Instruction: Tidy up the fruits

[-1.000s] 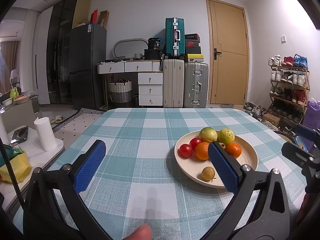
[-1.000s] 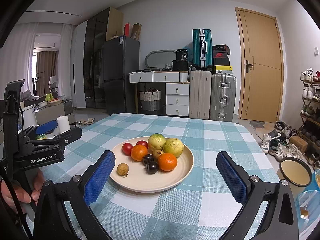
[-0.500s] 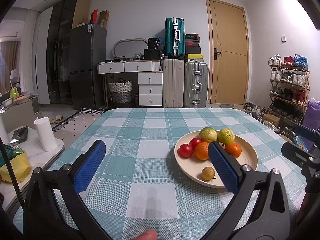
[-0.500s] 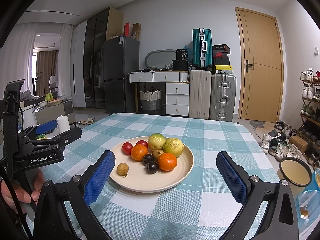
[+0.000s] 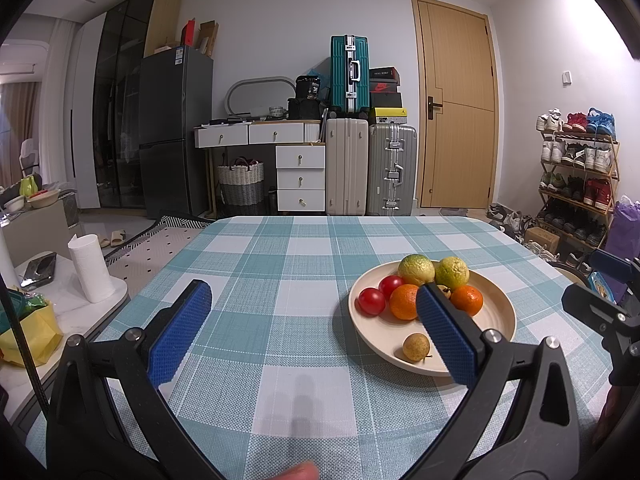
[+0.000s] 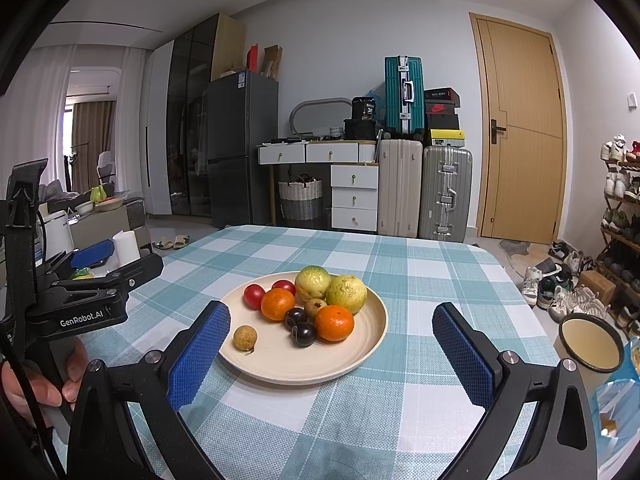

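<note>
Fruits fill your cream plate [image 6: 360, 354] on the checked tablecloth [image 6: 432, 276], longan [image 6: 245, 337] at 8 o'clock. Your right gripper [image 6: 330, 354] and left gripper [image 5: 316, 330] gape, empty; the left's body reads "GenRobot.AI".

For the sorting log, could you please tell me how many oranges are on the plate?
2. One orange sits left of centre on the plate, beside the red fruits; the other orange sits right of it, nearer the camera, in front of the green fruit. None seems hidden.
</note>
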